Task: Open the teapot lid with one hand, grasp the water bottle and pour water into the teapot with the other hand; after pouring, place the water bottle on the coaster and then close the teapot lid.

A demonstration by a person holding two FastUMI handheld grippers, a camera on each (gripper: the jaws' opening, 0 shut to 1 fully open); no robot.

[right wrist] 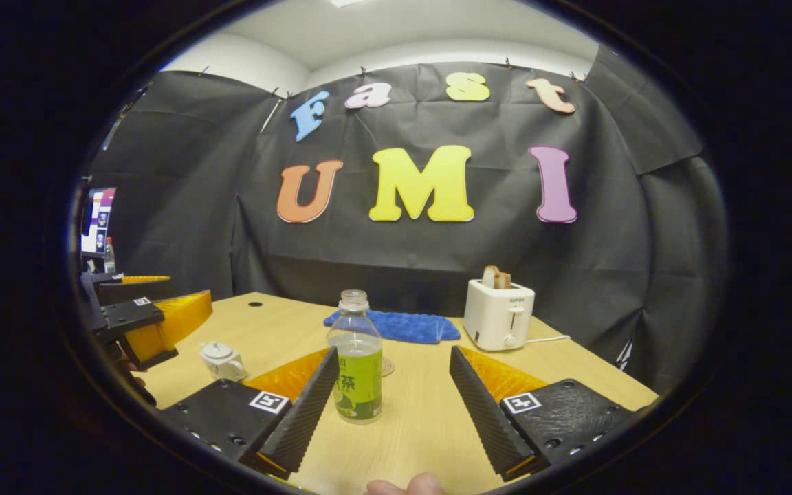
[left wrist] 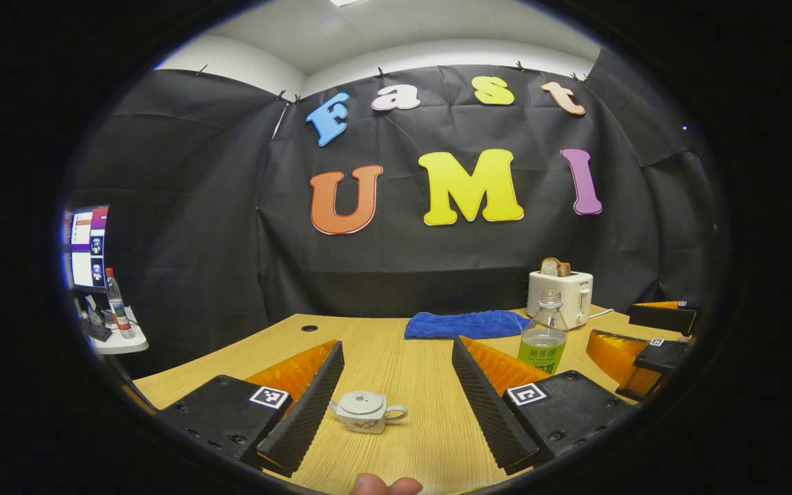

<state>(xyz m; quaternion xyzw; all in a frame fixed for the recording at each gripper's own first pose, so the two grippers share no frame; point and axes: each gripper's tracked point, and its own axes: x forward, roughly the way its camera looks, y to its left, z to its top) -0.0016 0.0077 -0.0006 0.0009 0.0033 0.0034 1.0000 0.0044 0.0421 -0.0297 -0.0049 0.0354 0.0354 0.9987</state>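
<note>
Your left tool [left wrist: 396, 405] is spread wide, with the small white ceramic teapot [left wrist: 366, 411] sitting lid-on on the light wooden table [left wrist: 382, 357] between its fingers. Your right tool [right wrist: 396, 405] is spread too, the clear uncapped green-labelled water bottle [right wrist: 355, 357] standing upright just beside its left finger.

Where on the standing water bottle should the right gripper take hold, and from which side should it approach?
Probably the labelled body of the water bottle, approached level from the front. It stands upright and uncapped, its body is straight-sided while the neck narrows, and the open right gripper already faces it with the bottle near its left finger.
</note>
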